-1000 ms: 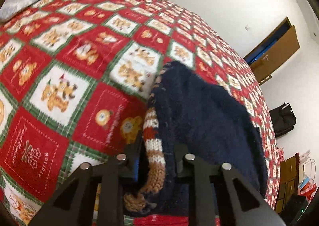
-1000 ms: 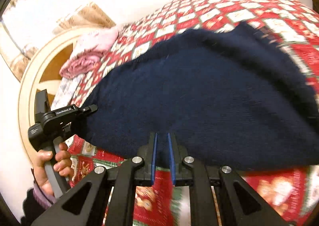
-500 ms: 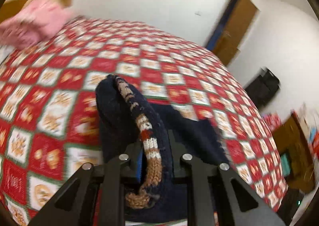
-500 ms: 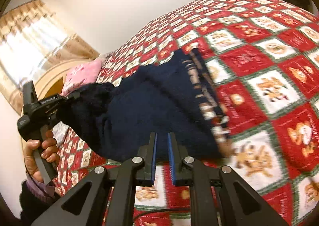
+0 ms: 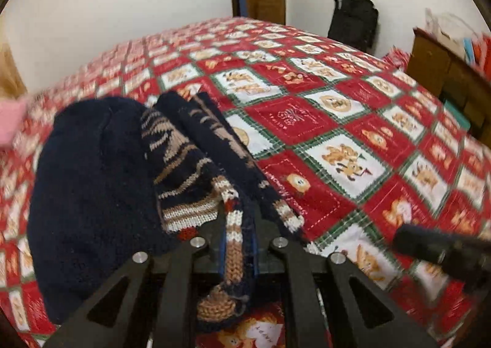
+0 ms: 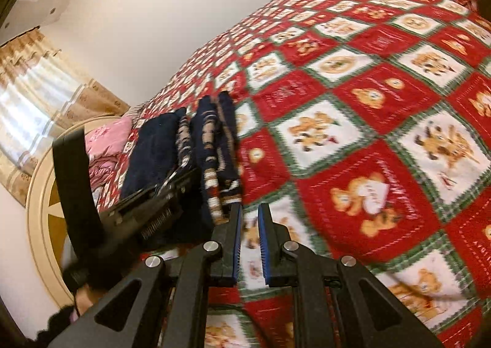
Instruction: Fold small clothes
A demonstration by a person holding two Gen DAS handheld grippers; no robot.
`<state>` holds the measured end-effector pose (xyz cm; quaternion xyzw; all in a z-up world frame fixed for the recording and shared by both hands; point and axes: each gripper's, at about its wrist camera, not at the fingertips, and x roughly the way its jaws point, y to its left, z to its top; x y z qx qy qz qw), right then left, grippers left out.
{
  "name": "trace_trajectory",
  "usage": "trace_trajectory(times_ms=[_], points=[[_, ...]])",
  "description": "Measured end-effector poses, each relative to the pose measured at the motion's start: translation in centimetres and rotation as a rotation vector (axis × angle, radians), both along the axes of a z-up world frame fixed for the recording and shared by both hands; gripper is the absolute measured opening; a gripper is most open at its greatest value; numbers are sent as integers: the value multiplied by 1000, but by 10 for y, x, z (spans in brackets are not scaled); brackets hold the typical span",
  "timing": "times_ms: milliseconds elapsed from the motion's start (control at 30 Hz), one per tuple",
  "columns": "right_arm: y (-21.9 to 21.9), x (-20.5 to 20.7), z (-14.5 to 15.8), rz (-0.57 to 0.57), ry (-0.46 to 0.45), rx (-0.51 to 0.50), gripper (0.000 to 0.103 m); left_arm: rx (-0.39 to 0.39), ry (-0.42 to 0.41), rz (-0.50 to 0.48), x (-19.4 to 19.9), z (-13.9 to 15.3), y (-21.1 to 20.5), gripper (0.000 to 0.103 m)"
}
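In the left wrist view, we see our left gripper clamped on the striped knitted edge of the navy sweater. Its jaws have just been closing on that edge, which runs between them and hangs out below. The sweater lies bunched in folds on the red Christmas quilt, left of centre. Our right gripper's dark tip shows blurred at the right edge.

In the right wrist view, we see our right gripper with its blue pads nearly together and nothing between them, hovering over the quilt. The sweater is up left, the left gripper pinching it, with a pink garment beyond.
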<state>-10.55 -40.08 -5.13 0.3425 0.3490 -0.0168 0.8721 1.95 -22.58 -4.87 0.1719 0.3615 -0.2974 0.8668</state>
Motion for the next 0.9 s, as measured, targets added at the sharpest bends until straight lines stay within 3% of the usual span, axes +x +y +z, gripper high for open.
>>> trace_trajectory(times_ms=[67,133,200,267,300,367,400,467,567,667,767,900], points=[[-4,5,5,11,-23,16,12,-24,10,-13,0,5,6,14],[-3,19,15,58,-60,52,12,-58,53,-27,2,11,19,23],[1,40,28,106,-83,82,17,-67,79,-57,0,16,27,42],[11,66,46,182,-135,112,61,-95,80,-90,-10,30,44,58],[16,79,54,204,-169,118,90,-116,74,-100,-14,36,52,65],[29,107,67,244,-195,107,93,-169,76,-122,-20,50,74,72],[38,126,71,288,-197,114,92,-184,69,-110,-21,56,86,80],[56,162,69,343,-164,92,92,-210,50,-52,-15,64,111,84],[80,204,51,310,-38,-58,92,-246,84,38,5,66,145,84],[97,232,26,344,57,-99,92,-255,108,139,26,58,177,84],[112,242,9,369,104,-79,92,-272,161,213,41,44,199,84],[138,248,4,419,135,-200,92,-316,233,261,51,28,211,84]])
